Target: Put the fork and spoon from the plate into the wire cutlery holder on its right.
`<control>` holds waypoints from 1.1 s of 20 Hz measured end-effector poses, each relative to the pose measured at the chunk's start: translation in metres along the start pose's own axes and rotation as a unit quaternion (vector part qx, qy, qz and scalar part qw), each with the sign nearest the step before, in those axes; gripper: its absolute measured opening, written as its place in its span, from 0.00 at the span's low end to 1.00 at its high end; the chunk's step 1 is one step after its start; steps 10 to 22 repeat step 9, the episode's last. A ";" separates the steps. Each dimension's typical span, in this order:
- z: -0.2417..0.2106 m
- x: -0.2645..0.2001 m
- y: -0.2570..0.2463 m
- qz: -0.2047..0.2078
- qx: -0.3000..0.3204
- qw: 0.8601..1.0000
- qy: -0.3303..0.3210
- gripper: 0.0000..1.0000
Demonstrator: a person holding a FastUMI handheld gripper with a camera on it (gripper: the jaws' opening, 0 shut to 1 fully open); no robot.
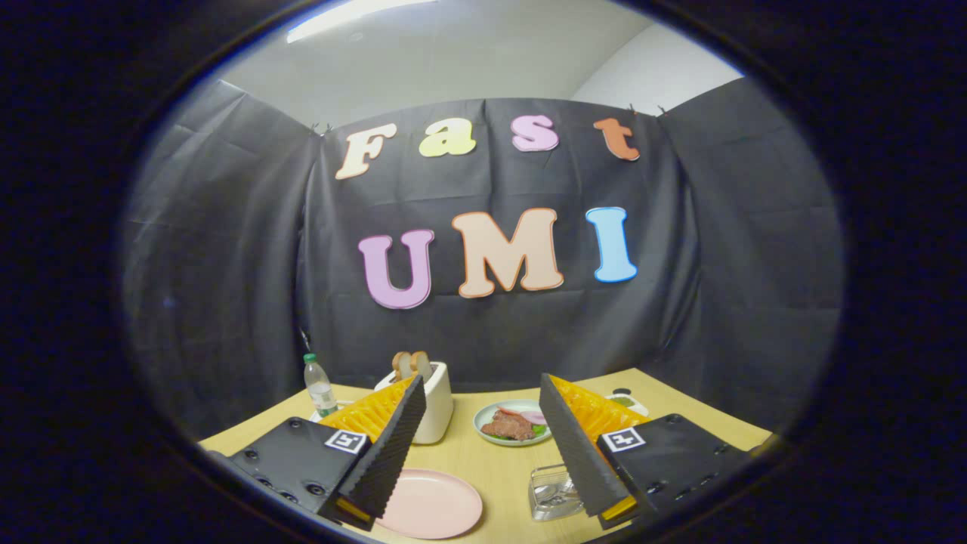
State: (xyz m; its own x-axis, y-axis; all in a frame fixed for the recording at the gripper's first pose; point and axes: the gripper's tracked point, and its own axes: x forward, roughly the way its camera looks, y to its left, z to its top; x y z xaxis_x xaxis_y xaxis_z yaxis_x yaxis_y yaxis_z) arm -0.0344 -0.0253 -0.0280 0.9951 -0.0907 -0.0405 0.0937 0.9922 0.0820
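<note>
My gripper [480, 389] is open and held above the wooden table [498, 461], with nothing between its black foam pads [393, 446]. Below and between the fingers lies a round pink plate [430, 502], its left edge hidden by the left finger; the part I see is bare. To the plate's right stands the wire cutlery holder [550, 491], partly covered by the right finger. Something shiny and metallic shows inside it, but I cannot tell what it is.
Beyond the fingers stand a white toaster [437, 408] with two bread slices, a pale plate of meat and vegetables [514, 425] and a small water bottle [319, 387]. A small white dish [627, 400] sits at the far right.
</note>
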 end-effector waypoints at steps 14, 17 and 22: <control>0.020 -0.008 -0.009 0.010 -0.030 0.999 -0.014 0.97; 0.020 -0.008 -0.009 0.010 -0.030 0.999 -0.014 0.97; 0.020 -0.008 -0.009 0.010 -0.030 0.999 -0.014 0.97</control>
